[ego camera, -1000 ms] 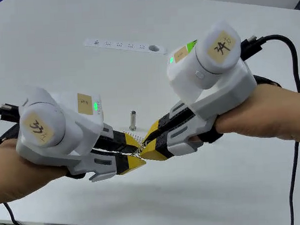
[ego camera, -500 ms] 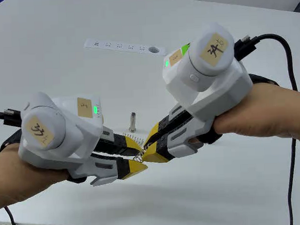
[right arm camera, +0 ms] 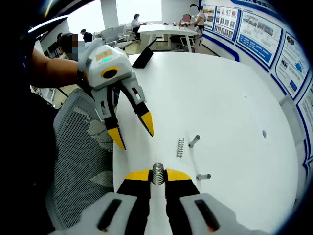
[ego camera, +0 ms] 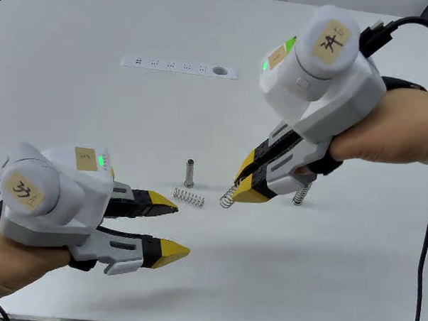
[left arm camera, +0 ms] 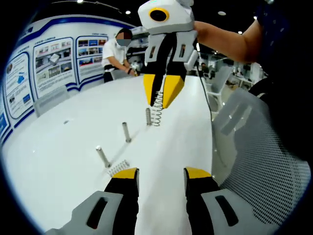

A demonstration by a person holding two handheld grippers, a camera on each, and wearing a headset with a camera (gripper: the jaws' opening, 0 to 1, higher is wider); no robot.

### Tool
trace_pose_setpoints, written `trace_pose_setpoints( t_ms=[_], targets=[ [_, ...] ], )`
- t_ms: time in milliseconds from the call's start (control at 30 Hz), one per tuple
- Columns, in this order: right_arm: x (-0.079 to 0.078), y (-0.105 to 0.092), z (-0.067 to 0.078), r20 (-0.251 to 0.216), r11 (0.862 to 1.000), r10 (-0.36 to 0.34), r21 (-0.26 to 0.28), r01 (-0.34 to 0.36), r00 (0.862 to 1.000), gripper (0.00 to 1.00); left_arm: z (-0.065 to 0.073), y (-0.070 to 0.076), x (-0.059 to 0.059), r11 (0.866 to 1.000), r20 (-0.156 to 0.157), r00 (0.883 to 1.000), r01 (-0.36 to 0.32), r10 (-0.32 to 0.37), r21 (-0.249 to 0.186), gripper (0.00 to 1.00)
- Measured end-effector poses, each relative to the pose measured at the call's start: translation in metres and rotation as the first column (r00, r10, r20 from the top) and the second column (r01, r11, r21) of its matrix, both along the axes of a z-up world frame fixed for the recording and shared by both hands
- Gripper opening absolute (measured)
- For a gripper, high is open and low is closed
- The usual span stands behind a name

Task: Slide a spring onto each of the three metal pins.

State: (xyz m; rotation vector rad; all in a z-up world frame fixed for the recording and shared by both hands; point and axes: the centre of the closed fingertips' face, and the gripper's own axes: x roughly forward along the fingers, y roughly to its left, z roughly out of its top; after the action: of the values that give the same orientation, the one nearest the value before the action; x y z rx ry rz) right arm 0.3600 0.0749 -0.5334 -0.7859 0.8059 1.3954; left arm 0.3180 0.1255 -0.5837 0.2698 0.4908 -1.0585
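Observation:
My right gripper [ego camera: 242,195] is shut on a small spring [ego camera: 228,197] that hangs just over the white table; the coil shows between its yellow tips [right arm camera: 157,172]. My left gripper [ego camera: 176,227] is open and holds nothing, down at the left. A loose spring [ego camera: 188,197] lies flat beside an upright metal pin [ego camera: 190,172]. In the left gripper view, two bare pins [left arm camera: 126,132] [left arm camera: 102,156] stand ahead, with the loose spring [left arm camera: 119,167] near my tips [left arm camera: 160,174]. Another spring [ego camera: 301,194] leans behind the right gripper; whether a pin is inside it I cannot tell.
A white power strip [ego camera: 178,65] lies at the far side of the table. A black cable [ego camera: 425,244] trails from the right gripper across the right of the table. A mesh chair [right arm camera: 80,161] stands at the table's edge. People sit at distant desks.
The two grippers met tip to tip over a spring; now they are apart. The left has opened and drawn back left, the right has moved right with a spring, and one spring lies on the table.

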Motion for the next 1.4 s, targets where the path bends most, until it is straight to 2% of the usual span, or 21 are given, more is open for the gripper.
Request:
trace_pose_setpoints(
  t_ms=[167, 300, 500, 667, 1000, 1100, 1400],
  targets=[
    [0.028, -0.011, 0.005, 0.034, 0.999, -0.032, -0.031, 0.033, 0.999, 0.12, 0.001, 0.010, 0.000, 0.999, -0.003, 0.999, -0.043, 0.043, -0.027, 0.42],
    [0.043, -0.014, 0.004, 0.040, 0.998, -0.046, -0.051, 0.048, 0.998, 0.12, 0.002, 0.016, 0.000, 0.996, -0.010, 0.997, -0.072, 0.071, -0.048, 0.45],
    [0.071, -0.024, -0.009, 0.068, 0.990, -0.076, -0.115, 0.084, 0.995, 0.12, 0.002, 0.022, -0.001, 0.994, -0.009, 0.995, -0.098, 0.097, -0.053, 0.50],
    [0.086, -0.025, -0.021, 0.079, 0.983, -0.087, -0.156, 0.098, 0.993, 0.12, 0.002, 0.025, 0.000, 0.991, -0.008, 0.993, -0.118, 0.118, -0.055, 0.56],
    [0.099, -0.018, -0.040, 0.049, 0.975, -0.097, -0.194, 0.105, 0.994, 0.12, 0.002, 0.030, 0.004, 0.988, -0.003, 0.989, -0.147, 0.147, -0.057, 0.63],
    [0.096, -0.019, -0.043, 0.051, 0.972, -0.092, -0.211, 0.101, 0.994, 0.12, 0.001, 0.030, 0.003, 0.987, -0.006, 0.989, -0.149, 0.149, -0.055, 0.63],
    [0.099, -0.018, -0.051, 0.036, 0.968, -0.085, -0.236, 0.091, 0.996, 0.12, 0.000, 0.030, 0.004, 0.987, -0.009, 0.988, -0.153, 0.153, -0.057, 0.63]
  ],
)
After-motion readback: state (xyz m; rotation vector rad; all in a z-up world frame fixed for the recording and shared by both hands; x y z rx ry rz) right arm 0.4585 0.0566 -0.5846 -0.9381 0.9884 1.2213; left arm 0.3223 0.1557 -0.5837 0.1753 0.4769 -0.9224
